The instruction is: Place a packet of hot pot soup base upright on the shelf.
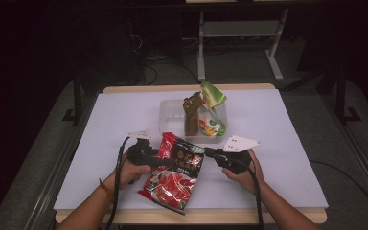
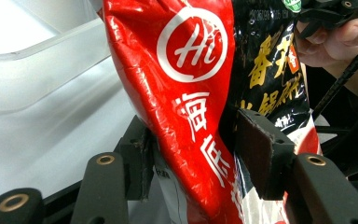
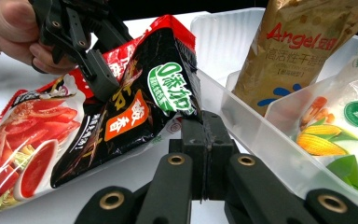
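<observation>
A red and black soup-base packet (image 1: 175, 172) (image 2: 186, 93) (image 3: 135, 102) lies slanted near the table's front, its top end lifted between my two grippers. My left gripper (image 1: 164, 162) (image 2: 200, 156) comes in from the left, its pads touching both sides of the packet's puffed upper part. From the right, my right gripper (image 1: 207, 152) (image 3: 209, 130) has its jaws pressed together on the packet's top corner edge. The packet's lower end rests on the white table top (image 1: 120, 120).
A clear plastic bin (image 1: 170, 112) (image 3: 242, 116) (image 2: 46, 74) stands just behind the packet. It holds an upright brown yeast packet (image 1: 190, 115) (image 3: 293, 51) and a green and white starch packet (image 1: 212, 112) (image 3: 340, 135). White table surface spreads left and right.
</observation>
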### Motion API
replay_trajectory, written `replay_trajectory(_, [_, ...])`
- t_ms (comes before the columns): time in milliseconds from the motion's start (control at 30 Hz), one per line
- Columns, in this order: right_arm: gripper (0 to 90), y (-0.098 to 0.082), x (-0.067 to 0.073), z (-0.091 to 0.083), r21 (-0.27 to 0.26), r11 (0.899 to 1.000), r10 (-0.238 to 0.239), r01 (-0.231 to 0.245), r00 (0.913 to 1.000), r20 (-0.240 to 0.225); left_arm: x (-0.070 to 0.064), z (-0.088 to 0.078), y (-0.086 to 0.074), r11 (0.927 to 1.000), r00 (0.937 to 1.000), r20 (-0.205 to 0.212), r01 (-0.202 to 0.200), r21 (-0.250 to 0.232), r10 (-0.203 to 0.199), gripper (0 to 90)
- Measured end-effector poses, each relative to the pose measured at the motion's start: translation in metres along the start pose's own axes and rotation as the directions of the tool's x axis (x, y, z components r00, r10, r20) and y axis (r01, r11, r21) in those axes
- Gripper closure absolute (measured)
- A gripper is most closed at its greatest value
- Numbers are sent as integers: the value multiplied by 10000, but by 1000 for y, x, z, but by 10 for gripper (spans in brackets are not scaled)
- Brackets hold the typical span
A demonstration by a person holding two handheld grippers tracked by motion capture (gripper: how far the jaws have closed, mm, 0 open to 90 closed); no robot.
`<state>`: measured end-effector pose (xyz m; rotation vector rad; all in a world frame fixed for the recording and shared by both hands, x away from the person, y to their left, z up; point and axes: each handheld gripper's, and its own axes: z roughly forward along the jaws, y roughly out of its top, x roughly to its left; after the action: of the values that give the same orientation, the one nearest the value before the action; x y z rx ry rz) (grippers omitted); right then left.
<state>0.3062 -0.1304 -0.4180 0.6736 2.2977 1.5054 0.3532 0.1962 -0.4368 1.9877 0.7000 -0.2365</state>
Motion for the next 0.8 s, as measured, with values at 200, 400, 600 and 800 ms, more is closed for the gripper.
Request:
replay_trajectory(200, [891,2,0,-1,-296,9995,-132,126,9996,-231,-1,5,3,10000,9995,310,-11,95,8,415])
replay_trajectory(400, [892,2,1,0,-138,9997,-210,209,9998,-68,-2,2,4,9999,9995,278,-130,39,129,468])
replay_trajectory(600, [848,0,-1,3,165,9998,-99,94,9996,274,-12,-14,3,9948,9975,321,-605,-814,633,696])
replay_trajectory(800, [642,-2,-3,3,475,9988,131,-155,9987,496,-16,-17,1,9924,9968,220,-748,-980,773,716])
